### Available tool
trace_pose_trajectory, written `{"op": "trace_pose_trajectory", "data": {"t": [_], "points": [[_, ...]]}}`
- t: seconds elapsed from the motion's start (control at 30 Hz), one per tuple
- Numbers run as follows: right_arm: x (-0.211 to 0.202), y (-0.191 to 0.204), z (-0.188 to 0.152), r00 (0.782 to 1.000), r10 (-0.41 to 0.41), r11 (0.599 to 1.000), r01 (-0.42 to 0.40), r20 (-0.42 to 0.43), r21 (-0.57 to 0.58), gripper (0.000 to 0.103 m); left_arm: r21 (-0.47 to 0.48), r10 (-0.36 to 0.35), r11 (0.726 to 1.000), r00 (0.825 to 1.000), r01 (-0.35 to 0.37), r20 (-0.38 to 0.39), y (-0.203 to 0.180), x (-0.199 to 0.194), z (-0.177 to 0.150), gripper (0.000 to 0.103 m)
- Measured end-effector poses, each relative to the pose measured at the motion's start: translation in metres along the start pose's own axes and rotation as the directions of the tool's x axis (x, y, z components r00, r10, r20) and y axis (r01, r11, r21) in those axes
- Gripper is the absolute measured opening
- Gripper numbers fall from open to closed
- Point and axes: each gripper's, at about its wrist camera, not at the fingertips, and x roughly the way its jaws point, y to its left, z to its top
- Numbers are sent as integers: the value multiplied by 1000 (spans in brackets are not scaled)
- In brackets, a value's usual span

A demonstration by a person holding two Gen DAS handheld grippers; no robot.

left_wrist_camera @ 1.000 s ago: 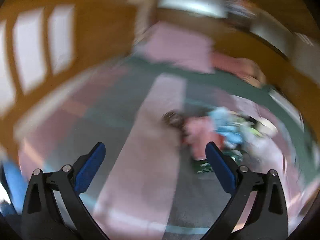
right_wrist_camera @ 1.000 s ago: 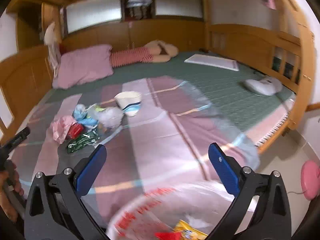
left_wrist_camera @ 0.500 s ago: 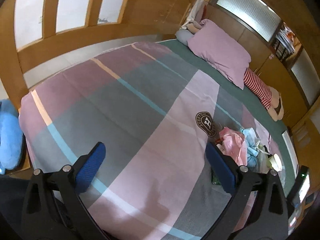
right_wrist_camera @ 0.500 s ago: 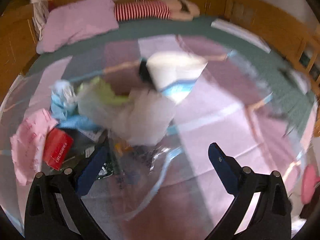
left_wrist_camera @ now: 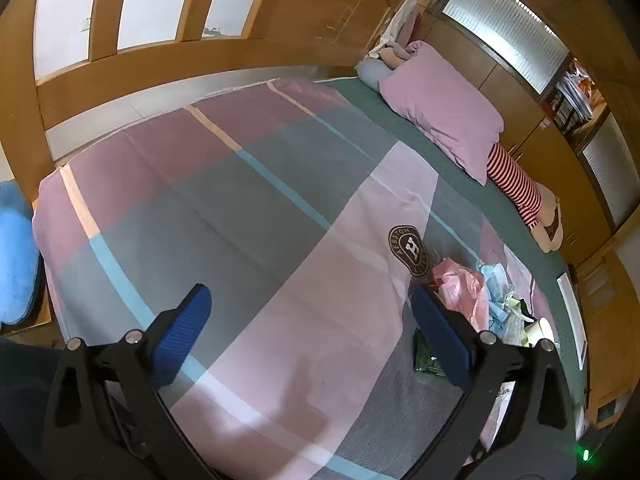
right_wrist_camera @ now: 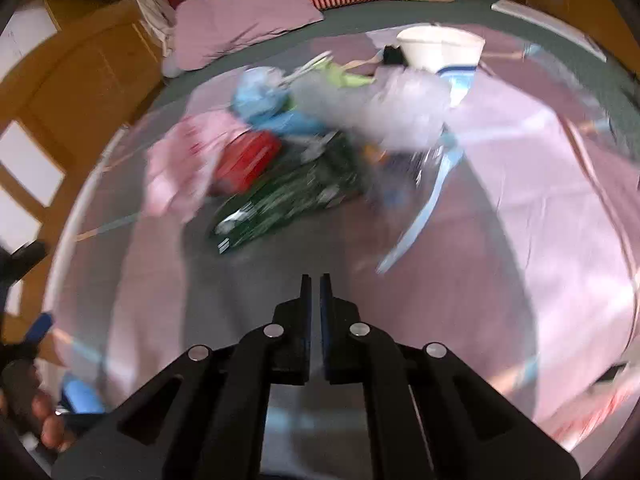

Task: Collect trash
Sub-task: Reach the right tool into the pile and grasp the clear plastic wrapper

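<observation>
A trash pile lies on the striped bedspread: a pink plastic bag, a red packet, a green wrapper, blue crumpled pieces, a pale crumpled bag and a white cup. My right gripper is shut just short of the green wrapper. A hazy clear plastic bag with red print veils the view, and its film seems pinched between the pads. My left gripper stands open over bare bedspread, left of the pink plastic bag and the green wrapper.
A pink pillow and a striped soft doll lie at the bed's head. Wooden bed rails surround the mattress. A blue cushion sits off the bed's left edge. A hand shows at the lower left.
The right gripper went from wide open to shut and dropped toward the trash pile, the clear bag film now across its view. The left gripper rolled early, then held still.
</observation>
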Motion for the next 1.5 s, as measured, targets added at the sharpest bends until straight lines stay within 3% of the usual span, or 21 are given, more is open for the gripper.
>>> {"op": "trace_pose_trajectory", "data": {"t": [0.13,0.5,0.57,0.63,0.7,0.8,0.87,0.93,1.0,1.07,1.1,1.13,1.23,1.33,1.5], "points": [[-5,9,-23,997,64,997,-62,-53,49,5,16,4,1000,1000,-4,1,-3,1,-1,99],[-29,8,-11,1000,-31,999,31,0,20,9,17,0,1000,1000,1,-29,-3,7,0,99],[-28,3,-5,999,-52,998,52,-1,37,20,17,-1,1000,1000,2,-30,-3,7,-1,99],[-26,-1,5,997,-83,995,83,-2,53,53,18,-5,1000,999,6,-34,-3,8,-1,99],[-24,-3,22,988,-147,988,145,45,45,74,19,-8,1000,999,9,-36,-2,8,-1,99],[-13,-1,57,952,-280,960,281,122,9,86,22,-6,1000,999,6,-37,-2,8,-2,99],[2,3,78,932,-329,939,339,153,-49,88,23,-4,1000,999,5,-38,-3,8,-2,99],[27,10,96,891,-419,884,444,174,-146,88,28,-3,1000,999,4,-39,-5,8,-2,99],[47,14,103,887,-432,858,460,165,-228,88,38,-1,999,999,2,-35,-6,8,-2,99],[59,13,103,909,-394,869,416,135,-268,85,42,2,999,999,0,-33,-7,8,-2,99],[63,13,102,921,-370,878,389,121,-280,69,42,2,999,999,0,-35,-7,8,-2,99],[66,13,100,930,-354,883,367,100,-293,45,39,1,999,999,1,-38,-7,9,-2,99],[73,10,91,966,-260,922,249,3,-297,6,34,-1,999,999,3,-43,-6,10,-3,99],[74,11,80,975,-215,936,191,-52,-297,1,34,-3,999,999,4,-40,-6,10,-2,99],[52,17,57,990,-81,952,43,-116,-303,1,4,-6,1000,999,7,-49,0,12,-1,99]]}}
